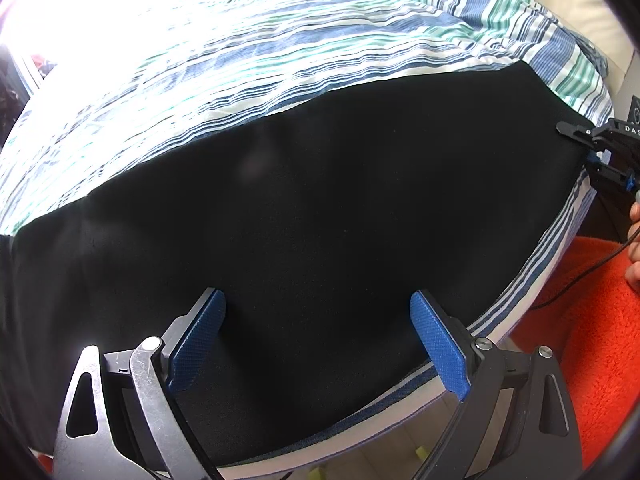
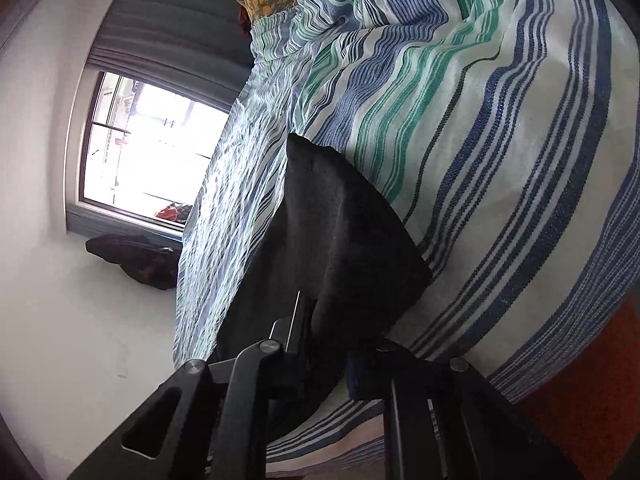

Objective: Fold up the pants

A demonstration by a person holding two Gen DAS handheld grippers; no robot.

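Nearest the left wrist camera, the left gripper (image 1: 318, 332) is held with its blue pads (image 1: 436, 344) spread wide above the black pants (image 1: 320, 200), no cloth between them. The pants are laid flat along the near edge of a bed covered by a striped sheet (image 1: 240, 60). In the right wrist view, the right gripper (image 2: 328, 364) is seen clamped on one end of the pants (image 2: 340, 240), the dark cloth being pinched between its closed jaws. No fold can yet be made out: the garment appears spread at full length. It is judged that the task is at an early stage, with one end gripped and the folding over still to be done.
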